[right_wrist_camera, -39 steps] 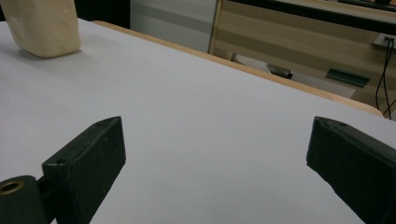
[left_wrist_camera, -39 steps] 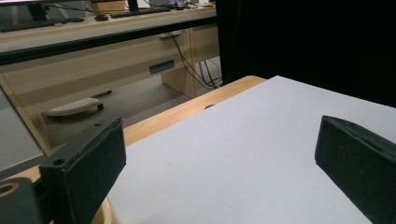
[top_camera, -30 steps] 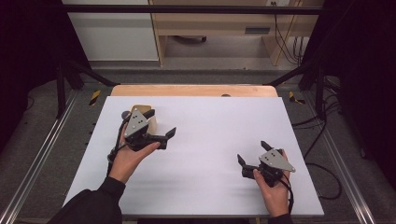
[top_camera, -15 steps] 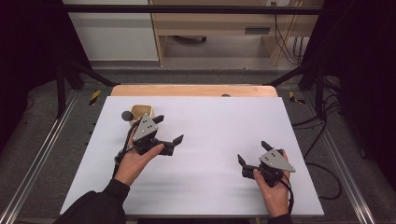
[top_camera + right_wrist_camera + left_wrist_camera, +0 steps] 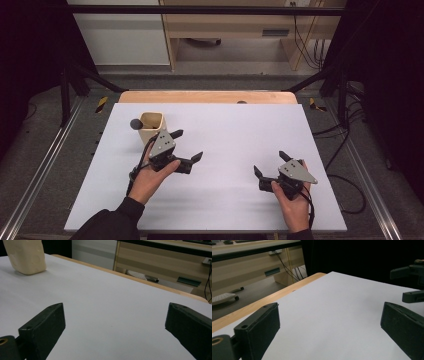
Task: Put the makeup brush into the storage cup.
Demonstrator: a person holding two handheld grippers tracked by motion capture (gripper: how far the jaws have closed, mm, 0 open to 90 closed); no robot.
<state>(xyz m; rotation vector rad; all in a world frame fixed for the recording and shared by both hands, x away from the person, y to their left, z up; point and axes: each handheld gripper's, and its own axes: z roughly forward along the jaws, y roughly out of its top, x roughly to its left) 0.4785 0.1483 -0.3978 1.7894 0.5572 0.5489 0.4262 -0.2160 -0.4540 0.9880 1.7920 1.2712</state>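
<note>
Two things matter on the white rectangular table top (image 5: 230, 150): a pale beige square cup of wood or clay (image 5: 150, 127), standing upright near the far left corner, and a small dark grey ball (image 5: 135, 123) that sits just beside the cup's left wall, touching it or very nearly so; whether it lies on the surface or is a knob on a handle leaning in the cup cannot be told from the high view.

The left gripper (image 5: 186, 146) hovers just to the near right of the cup with its jaws spread wide and nothing between them; its own camera looks toward the far right corner, across bare surface, with the other gripper at the right margin. The right gripper (image 5: 270, 165) rests low near the near right corner, jaws likewise wide apart and empty; its view catches the cup (image 5: 25, 256) far off at upper left.

The work in hand looks like a reach for the cup or the ball by the left gripper. To do it well, the hand should turn so the jaws face the target, not past it, come in level, and straddle one cup wall or the ball squarely before closing. Closing off-centre could tip the cup or roll the ball toward the left edge.
</note>
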